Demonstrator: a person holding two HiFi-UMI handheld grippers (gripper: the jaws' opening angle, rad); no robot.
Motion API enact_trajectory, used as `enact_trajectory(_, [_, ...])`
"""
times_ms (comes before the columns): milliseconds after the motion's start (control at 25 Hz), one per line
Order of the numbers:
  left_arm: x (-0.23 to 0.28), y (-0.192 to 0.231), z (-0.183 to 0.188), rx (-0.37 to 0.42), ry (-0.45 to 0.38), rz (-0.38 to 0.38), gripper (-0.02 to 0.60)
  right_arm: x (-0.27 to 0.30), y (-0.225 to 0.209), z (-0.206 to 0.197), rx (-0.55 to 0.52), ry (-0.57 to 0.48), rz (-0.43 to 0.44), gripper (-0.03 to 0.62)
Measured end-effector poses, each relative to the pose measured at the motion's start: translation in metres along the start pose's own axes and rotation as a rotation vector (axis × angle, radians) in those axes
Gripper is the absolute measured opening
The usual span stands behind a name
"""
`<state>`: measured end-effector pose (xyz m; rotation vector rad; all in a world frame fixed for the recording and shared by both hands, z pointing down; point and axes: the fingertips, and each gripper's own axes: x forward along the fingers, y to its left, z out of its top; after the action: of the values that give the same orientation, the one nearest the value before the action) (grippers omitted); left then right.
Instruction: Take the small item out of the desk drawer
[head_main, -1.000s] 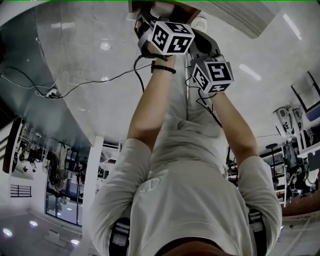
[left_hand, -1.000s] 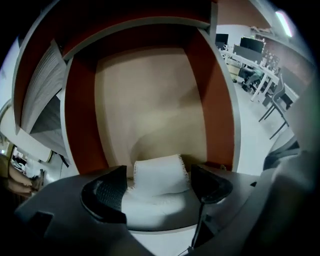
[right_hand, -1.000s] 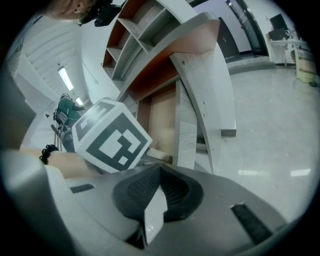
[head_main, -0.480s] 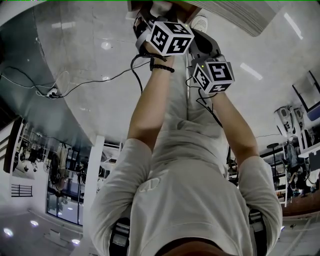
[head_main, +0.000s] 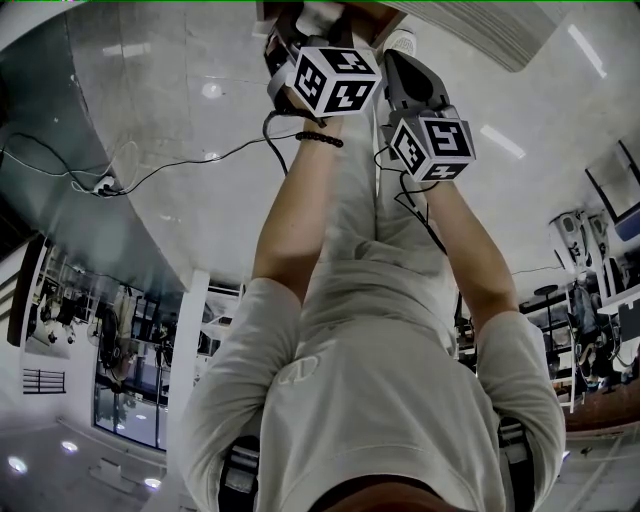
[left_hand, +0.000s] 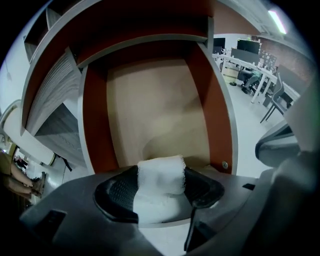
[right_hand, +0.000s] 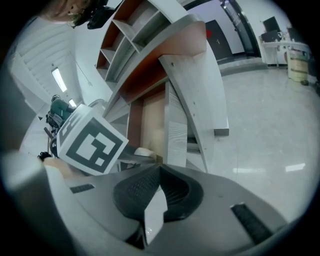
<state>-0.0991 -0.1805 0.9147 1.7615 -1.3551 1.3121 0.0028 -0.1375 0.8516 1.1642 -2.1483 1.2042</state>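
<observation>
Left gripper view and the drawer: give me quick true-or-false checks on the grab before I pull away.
1. The left claw clamps a white, fibrous gauze-like roll. True.
2. The wooden drawer has a tan floor and red-brown sides. True.
3. The drawer is pushed shut. False: it stands open, its floor in view.
4. The right claw holds the roll too. False: its jaws are together on nothing.

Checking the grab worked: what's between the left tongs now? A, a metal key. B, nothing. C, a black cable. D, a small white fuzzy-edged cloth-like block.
D: the left gripper view shows the small white fuzzy-edged cloth-like block clamped in the left tongs, with the open tan-bottomed drawer behind it.
</observation>
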Motion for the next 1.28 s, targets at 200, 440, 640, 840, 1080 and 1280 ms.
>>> enact_trajectory(200, [-0.003,0.003,-0.004,-0.043,-0.018,-0.003,0.267,-0.001,-0.003,0.002,0.009,-0.004,-0.010,0.002])
enact_trajectory(440, [-0.012,0.006,0.005,-0.055,-0.046,-0.009,0.267,-0.005,0.002,0.010,-0.006,-0.015,-0.007,0.002])
enact_trajectory(640, [-0.030,0.008,0.016,-0.058,-0.063,-0.009,0.267,-0.018,0.009,0.019,-0.011,-0.019,-0.004,0.002])
enact_trajectory(840, [-0.049,0.019,0.023,-0.054,-0.082,-0.006,0.267,-0.023,0.026,0.029,-0.019,-0.021,0.016,0.002])
enact_trajectory(1080, [-0.086,0.021,0.033,-0.014,-0.111,-0.007,0.267,-0.045,0.047,0.054,-0.035,-0.046,0.040,0.002])
enact_trajectory(1280, [-0.128,0.019,0.036,0.005,-0.126,-0.026,0.267,-0.078,0.067,0.078,-0.047,-0.061,0.038,0.002])
